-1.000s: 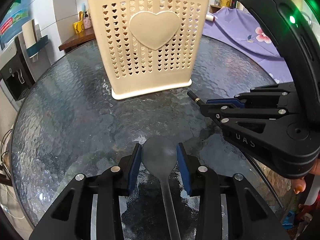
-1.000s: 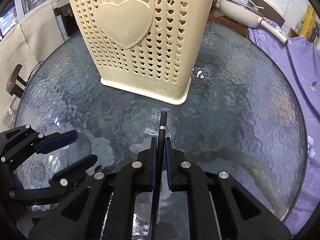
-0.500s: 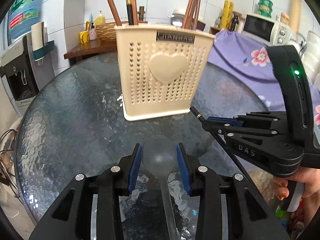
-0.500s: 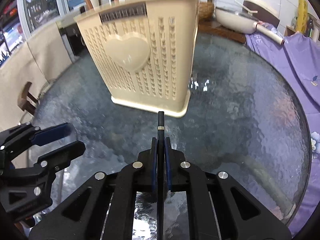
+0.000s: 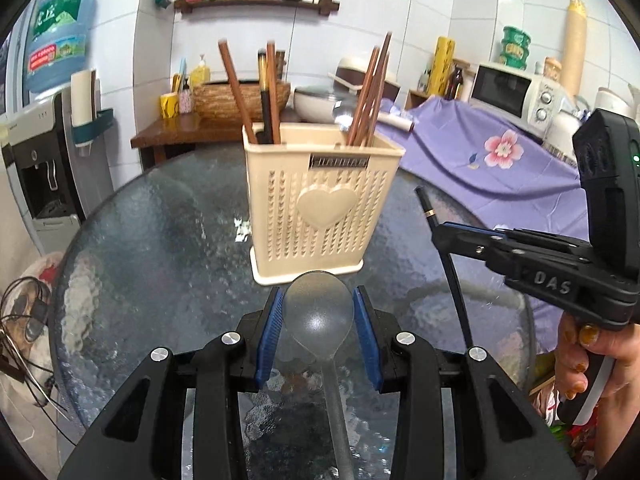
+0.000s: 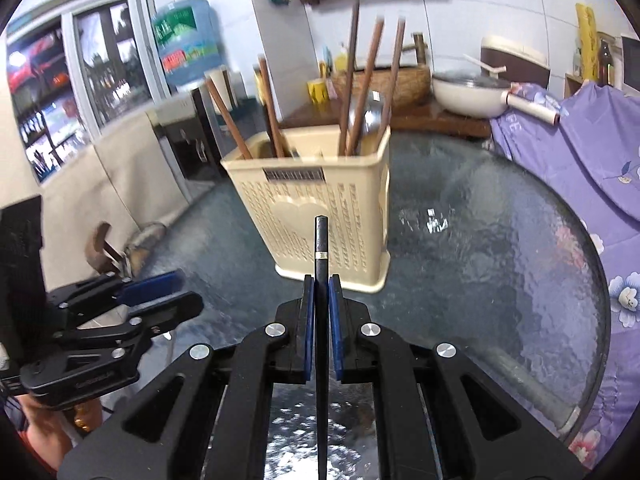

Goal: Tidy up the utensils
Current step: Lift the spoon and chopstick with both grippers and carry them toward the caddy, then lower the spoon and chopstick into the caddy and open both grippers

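Observation:
A cream perforated utensil holder (image 5: 320,208) (image 6: 316,208) with a heart on its front stands on the round glass table (image 5: 160,240). Several brown chopsticks (image 5: 370,92) and a metal spoon (image 6: 370,116) stick up out of it. My left gripper (image 5: 318,300) is shut on the bowl of a translucent grey spoon (image 5: 318,320), lifted above the table in front of the holder. My right gripper (image 6: 321,284) is shut on a black chopstick (image 6: 321,248) with a gold ring, whose tip points up toward the holder. In the left wrist view the right gripper (image 5: 444,232) hangs at the holder's right.
A purple flowered cloth (image 5: 500,160) covers the surface to the right, with a microwave (image 5: 516,96) behind. A wooden side table (image 5: 180,128) with a basket and a pan (image 6: 468,94) stands beyond the glass. A water dispenser (image 5: 36,152) is at the left.
Both grippers have risen with their utensils and tilted up, so the holder's rim and the chopsticks inside it now show. The holder looks farther away.

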The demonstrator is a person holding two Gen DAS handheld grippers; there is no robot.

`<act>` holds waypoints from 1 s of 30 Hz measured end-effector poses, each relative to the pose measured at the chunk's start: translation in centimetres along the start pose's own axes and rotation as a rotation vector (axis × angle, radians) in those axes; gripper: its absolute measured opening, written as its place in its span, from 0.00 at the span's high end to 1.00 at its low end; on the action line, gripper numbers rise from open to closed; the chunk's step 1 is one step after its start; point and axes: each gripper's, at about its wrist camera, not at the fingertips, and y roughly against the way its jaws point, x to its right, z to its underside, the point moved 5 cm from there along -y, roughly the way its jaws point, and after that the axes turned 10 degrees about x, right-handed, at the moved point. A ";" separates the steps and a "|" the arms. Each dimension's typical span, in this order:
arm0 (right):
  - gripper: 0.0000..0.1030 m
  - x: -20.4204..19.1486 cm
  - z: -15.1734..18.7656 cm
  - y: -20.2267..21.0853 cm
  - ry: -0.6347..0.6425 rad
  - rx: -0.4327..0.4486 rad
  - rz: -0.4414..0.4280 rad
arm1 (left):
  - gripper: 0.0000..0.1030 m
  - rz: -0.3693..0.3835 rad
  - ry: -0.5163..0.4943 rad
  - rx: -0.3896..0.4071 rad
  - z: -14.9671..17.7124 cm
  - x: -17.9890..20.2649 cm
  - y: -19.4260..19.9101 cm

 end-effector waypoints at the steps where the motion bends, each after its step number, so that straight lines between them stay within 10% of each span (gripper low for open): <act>1: 0.92 -0.1 -0.3 0.7 0.001 0.015 -0.006 | 0.66 0.002 0.000 0.016 -0.5 0.1 0.5; 30: 0.92 -2.1 -5.7 5.2 0.022 0.156 -0.078 | 0.66 -0.004 0.013 0.165 -5.4 0.3 1.1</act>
